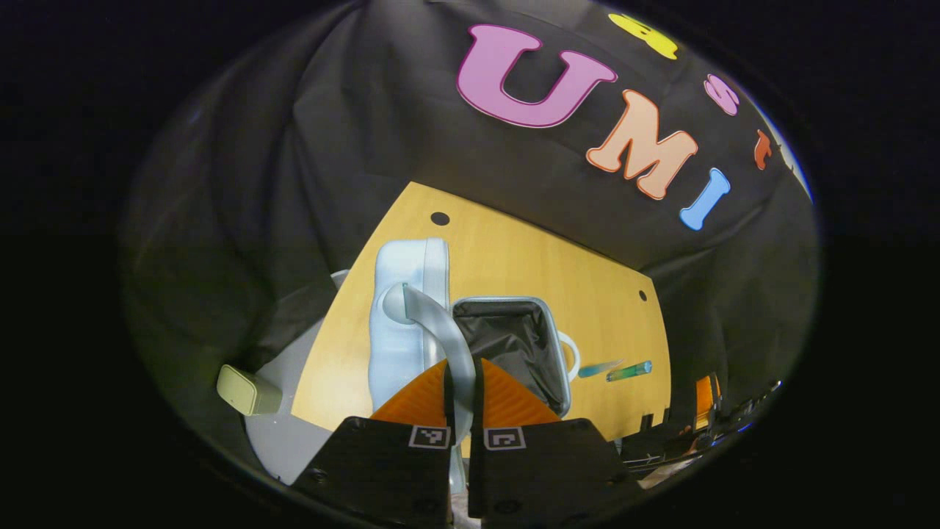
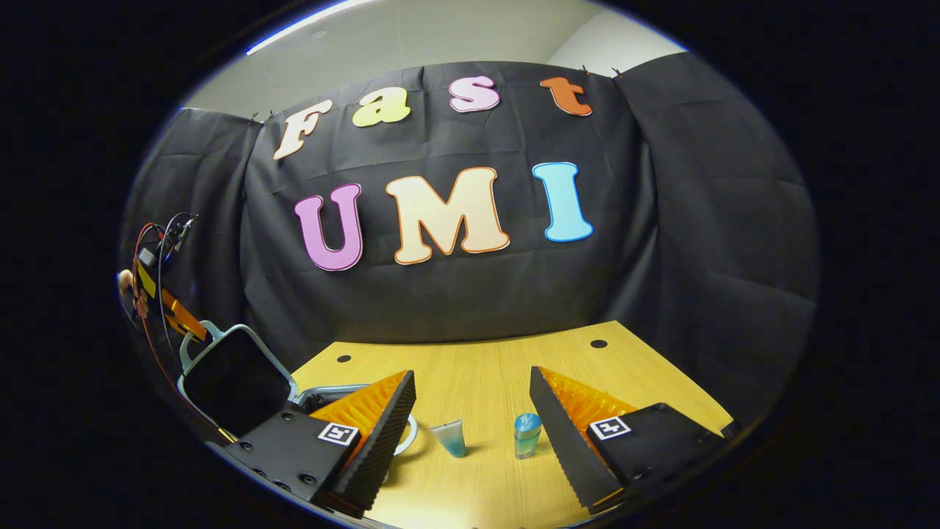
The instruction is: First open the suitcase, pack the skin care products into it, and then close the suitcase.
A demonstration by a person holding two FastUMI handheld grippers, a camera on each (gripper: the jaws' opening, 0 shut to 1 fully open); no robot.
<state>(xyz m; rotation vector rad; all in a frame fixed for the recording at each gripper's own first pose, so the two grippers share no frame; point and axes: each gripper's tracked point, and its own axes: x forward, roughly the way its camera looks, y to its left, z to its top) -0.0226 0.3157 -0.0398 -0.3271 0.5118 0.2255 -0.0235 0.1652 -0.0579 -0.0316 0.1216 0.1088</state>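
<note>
Left gripper view: left gripper (image 1: 461, 382) pinches suitcase (image 1: 411, 316) lid handle (image 1: 440, 330); right gripper (image 2: 470, 411) spread, two tubes (image 2: 449, 438) ahead between its fingers.

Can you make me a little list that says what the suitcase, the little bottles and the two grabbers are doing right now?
suitcase: light blue hard-shell suitcase, open on the wooden table, black lining showing
lid: held up by its grey handle
left gripper: left gripper shut on the grey handle
right gripper: right gripper open, above the table, holding nothing
skin care products: teal squeeze tube and small blue-green bottle, both on the table outside the suitcase
packing: not yet begun
</note>
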